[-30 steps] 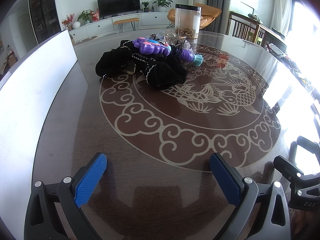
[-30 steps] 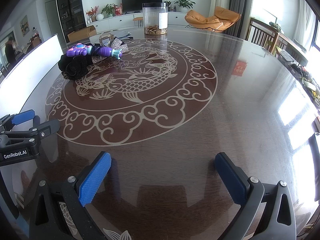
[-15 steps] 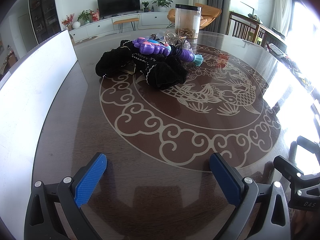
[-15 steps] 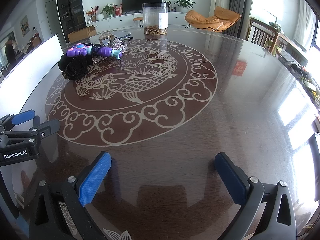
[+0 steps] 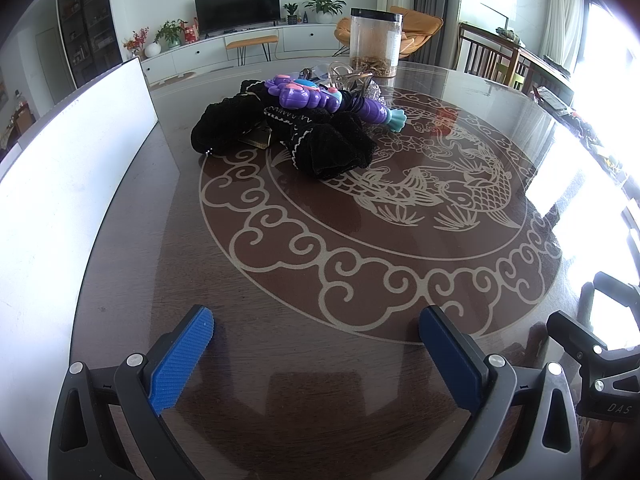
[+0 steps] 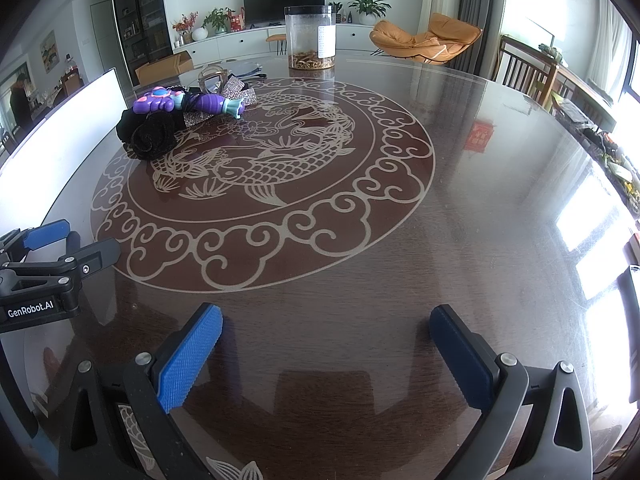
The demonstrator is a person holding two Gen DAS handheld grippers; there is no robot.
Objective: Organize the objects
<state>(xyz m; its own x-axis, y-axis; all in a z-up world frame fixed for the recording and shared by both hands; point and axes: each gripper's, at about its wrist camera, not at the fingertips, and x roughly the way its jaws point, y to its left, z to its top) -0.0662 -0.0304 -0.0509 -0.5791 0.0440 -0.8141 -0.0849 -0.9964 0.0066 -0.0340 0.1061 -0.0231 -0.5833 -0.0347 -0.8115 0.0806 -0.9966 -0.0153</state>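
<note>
A pile of objects lies on the far left of the round table (image 5: 280, 300): black knitted cloth (image 5: 320, 144) (image 6: 152, 132), a purple toy (image 5: 320, 98) (image 6: 188, 102) on top of it, a glittery silver item (image 6: 236, 94) and a clear glass piece (image 6: 212, 78) behind. My left gripper (image 5: 316, 320) is open and empty, low over the near table edge, far from the pile. My right gripper (image 6: 326, 320) is open and empty, to the right of the left one. The left gripper also shows at the left edge of the right wrist view (image 6: 52, 252).
A tall clear jar (image 5: 375, 42) (image 6: 311, 36) with brownish contents stands at the far side. A white board (image 5: 72, 168) stands along the table's left edge. Chairs (image 6: 520, 72) stand at the right, beyond the table.
</note>
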